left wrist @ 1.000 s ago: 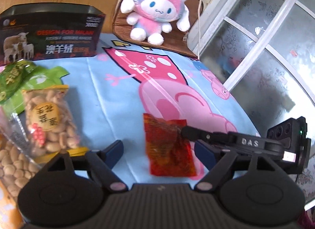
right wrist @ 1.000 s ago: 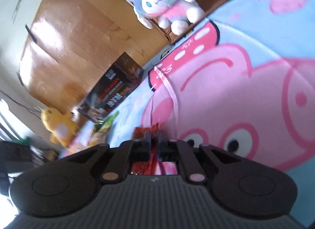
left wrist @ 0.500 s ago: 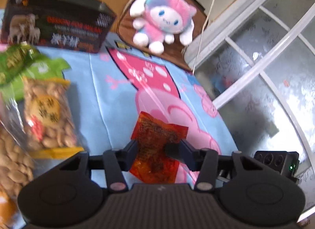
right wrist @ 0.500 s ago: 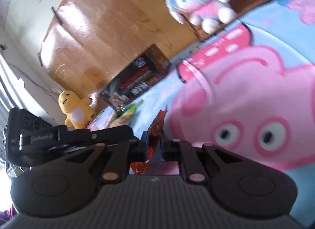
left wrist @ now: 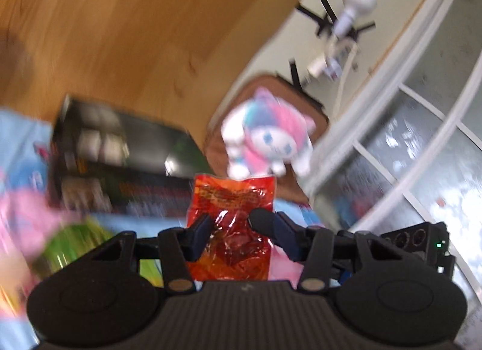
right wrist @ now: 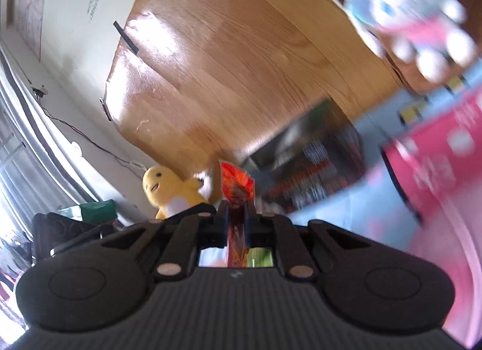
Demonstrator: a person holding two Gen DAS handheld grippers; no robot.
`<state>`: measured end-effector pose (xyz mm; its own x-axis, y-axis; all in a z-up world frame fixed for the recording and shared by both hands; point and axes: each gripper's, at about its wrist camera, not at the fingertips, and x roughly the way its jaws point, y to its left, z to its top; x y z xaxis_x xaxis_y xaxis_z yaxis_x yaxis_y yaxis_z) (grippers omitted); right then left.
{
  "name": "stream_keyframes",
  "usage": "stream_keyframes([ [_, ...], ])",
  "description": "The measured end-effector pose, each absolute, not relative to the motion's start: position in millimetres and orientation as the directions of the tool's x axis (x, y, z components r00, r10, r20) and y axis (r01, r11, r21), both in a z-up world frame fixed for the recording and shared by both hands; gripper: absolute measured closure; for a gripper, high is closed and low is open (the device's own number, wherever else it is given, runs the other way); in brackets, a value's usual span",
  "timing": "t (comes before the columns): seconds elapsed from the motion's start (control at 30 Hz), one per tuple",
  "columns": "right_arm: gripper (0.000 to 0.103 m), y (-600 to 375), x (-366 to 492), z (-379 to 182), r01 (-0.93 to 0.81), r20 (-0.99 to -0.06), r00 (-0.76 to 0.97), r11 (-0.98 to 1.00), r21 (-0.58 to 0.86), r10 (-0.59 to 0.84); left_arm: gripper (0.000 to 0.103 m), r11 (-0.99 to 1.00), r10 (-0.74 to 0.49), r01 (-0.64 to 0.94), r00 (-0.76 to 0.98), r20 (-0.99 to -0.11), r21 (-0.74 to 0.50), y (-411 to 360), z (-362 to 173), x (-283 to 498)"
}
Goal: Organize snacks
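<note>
A red translucent snack packet (left wrist: 232,196) hangs in the air, lifted off the blue cartoon sheet (left wrist: 21,145). My left gripper (left wrist: 241,234) is shut on its lower half, with the pads pressing on its side edges. The right gripper (right wrist: 236,220) is shut on the same red snack packet (right wrist: 236,187), which shows edge-on and upright between its narrow jaws. In the left wrist view the right gripper's black body (left wrist: 415,238) comes in from the right. Both views are motion-blurred.
A black printed box (left wrist: 114,169) stands at the back of the sheet against a wooden headboard (left wrist: 150,34). A pink plush (left wrist: 271,142) sits to its right, a yellow plush (right wrist: 168,187) to its left. Green snack bags (left wrist: 69,244) lie lower left. Window frames (left wrist: 421,139) are on the right.
The left gripper went from open around the packet on the sheet to shut on it. Both grippers then rose together, lifting the packet and tilting the views up toward the headboard.
</note>
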<state>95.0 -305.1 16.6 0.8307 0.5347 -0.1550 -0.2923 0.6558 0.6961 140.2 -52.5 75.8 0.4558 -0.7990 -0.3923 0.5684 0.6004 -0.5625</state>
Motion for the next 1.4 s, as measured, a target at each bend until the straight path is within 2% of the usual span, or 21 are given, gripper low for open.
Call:
stream_keyframes([
  [0.2, 0.091, -298.1, 168.0, 40.4, -0.278, -0.173, 0.871, 0.752, 0.597, 0.459, 0.057, 0.632, -0.773, 0.556, 0.504, -0.385, -0.54, -62.8, 86.9, 218.6],
  [0.3, 0.091, -298.8, 195.6, 36.6, -0.24, -0.211, 0.887, 0.801, 0.549, 0.411, 0.057, 0.642, -0.764, 0.528, 0.504, -0.403, -0.556, -72.0, 73.9, 247.0],
  [0.43, 0.087, -289.1, 209.2, 22.9, -0.174, -0.282, 0.912, 0.901, 0.396, 0.3, 0.056, 0.672, -0.739, 0.487, 0.494, -0.458, -0.558, -83.3, 47.4, 266.6],
  [0.5, 0.061, -286.2, 203.0, 19.4, -0.1, -0.301, 0.932, 0.94, 0.325, 0.203, 0.056, 0.676, -0.735, 0.473, 0.481, -0.478, -0.564, -83.9, 38.3, 265.2],
  [0.53, 0.047, -287.3, 195.7, 18.9, -0.07, -0.281, 0.946, 0.947, 0.315, 0.163, 0.056, 0.674, -0.737, 0.473, 0.477, -0.478, -0.568, -81.4, 35.9, 261.7],
  [0.63, 0.047, -298.4, 163.1, 21.6, -0.059, -0.218, 0.966, 0.937, 0.343, 0.14, 0.053, 0.668, -0.743, 0.491, 0.484, -0.463, -0.559, -68.8, 40.5, 243.6],
  [0.73, 0.047, -304.2, 123.6, 17.5, -0.138, -0.194, 0.953, 0.905, 0.404, 0.232, 0.052, 0.649, -0.759, 0.52, 0.492, -0.426, -0.556, -41.9, 50.4, 214.0],
  [0.9, 0.047, -286.7, 98.2, -20.3, -0.251, -0.328, 0.834, 0.834, 0.491, 0.444, 0.045, 0.673, -0.73, 0.484, 0.554, -0.4, -0.559, 16.2, 42.8, 165.0],
  [0.97, 0.047, -266.4, 105.6, -26.9, -0.273, -0.389, 0.796, 0.848, 0.453, 0.464, 0.045, 0.699, -0.7, 0.435, 0.579, -0.419, -0.567, 33.7, 33.1, 156.1],
  [1.03, 0.047, -247.3, 117.7, -26.0, -0.304, -0.411, 0.781, 0.861, 0.408, 0.47, 0.045, 0.728, -0.662, 0.368, 0.597, -0.453, -0.578, 47.9, 22.9, 154.2],
  [1.2, 0.047, -217.5, 177.2, -23.7, -0.302, -0.492, 0.724, 0.863, 0.405, 0.484, 0.045, 0.806, -0.549, 0.236, 0.642, -0.536, -0.542, 71.8, 2.5, 161.3],
  [1.27, 0.05, -207.2, 186.0, -33.0, -0.313, -0.549, 0.645, 0.839, 0.445, 0.532, 0.045, 0.795, -0.55, 0.207, 0.643, -0.534, -0.57, 84.9, -4.4, 162.8],
  [1.4, 0.066, -189.3, 149.4, -34.2, -0.386, -0.538, 0.618, 0.817, 0.428, 0.574, 0.045, 0.787, -0.558, 0.195, 0.63, -0.54, -0.585, 97.9, -13.7, 161.9],
])
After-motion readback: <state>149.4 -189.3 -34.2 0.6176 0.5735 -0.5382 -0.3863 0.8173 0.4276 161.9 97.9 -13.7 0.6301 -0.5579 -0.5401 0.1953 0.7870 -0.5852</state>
